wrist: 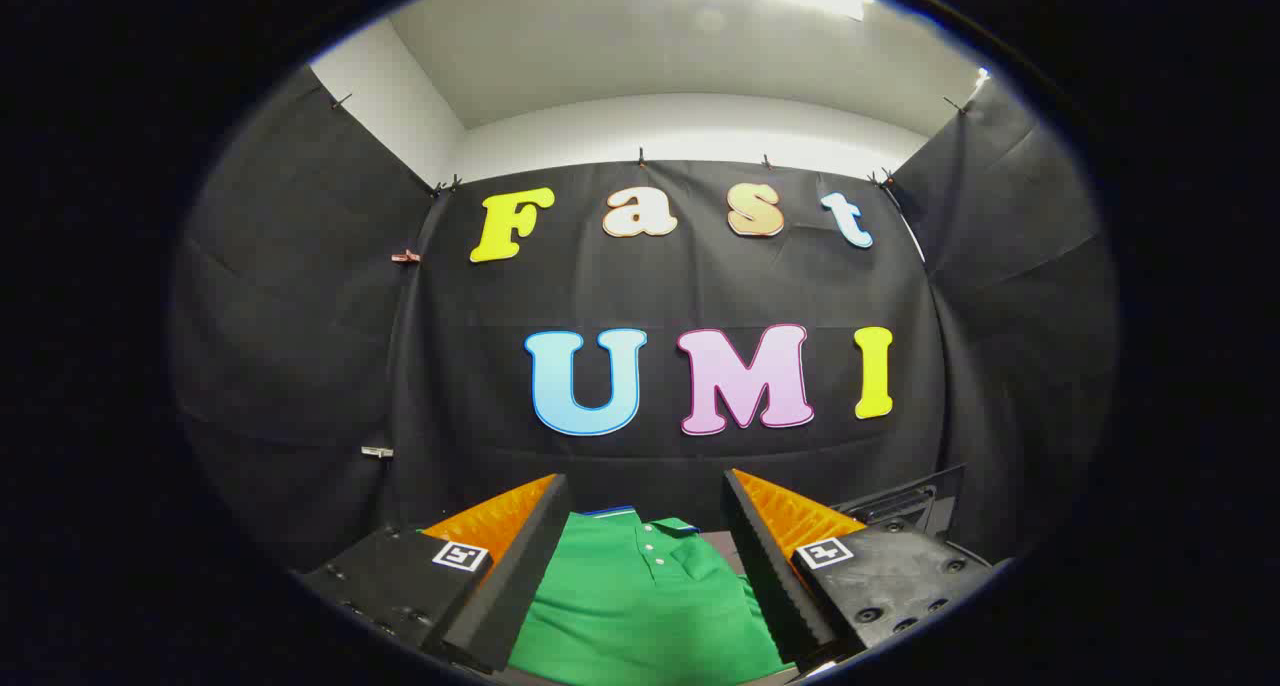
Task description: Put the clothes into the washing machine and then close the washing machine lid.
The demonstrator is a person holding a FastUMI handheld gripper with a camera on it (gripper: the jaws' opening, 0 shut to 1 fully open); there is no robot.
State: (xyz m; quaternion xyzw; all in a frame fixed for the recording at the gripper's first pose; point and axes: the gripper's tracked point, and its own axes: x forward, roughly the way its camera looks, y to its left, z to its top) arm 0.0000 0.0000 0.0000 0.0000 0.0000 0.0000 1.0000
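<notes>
1. The gripper [645,526] is held level, with its two fingers spread wide apart and nothing pressed between them.
2. Each finger [520,566] carries a ribbed pad on its inner face and a small square black-and-white marker [461,555] on the dark body behind it.
3. A bright green polo shirt of soft knit fabric [640,606] lies flat below the fingers and shows in the gap between them, spreading from one finger's inner edge across to the other's.
4. The shirt's collar [660,526] lies at the far end, just past the level of the fingertips, with a thin blue-and-white trim at its left part.
5. A short placket with small white buttons [652,551] runs from the collar back toward the gripper, roughly midway between the jaws.
6. Whether the fingers touch the cloth or sit a little above it cannot be told.
7. Beyond the right finger a dark, angular piece of hard material [905,501] stands up, partly hidden by the gripper's body; what it belongs to cannot be told.
8. Farther ahead, past the shirt, hangs the black cloth wall of the booth [660,286], pinned at its top edge by small clips [405,257], with a pale wall and ceiling [680,126] above it.
</notes>
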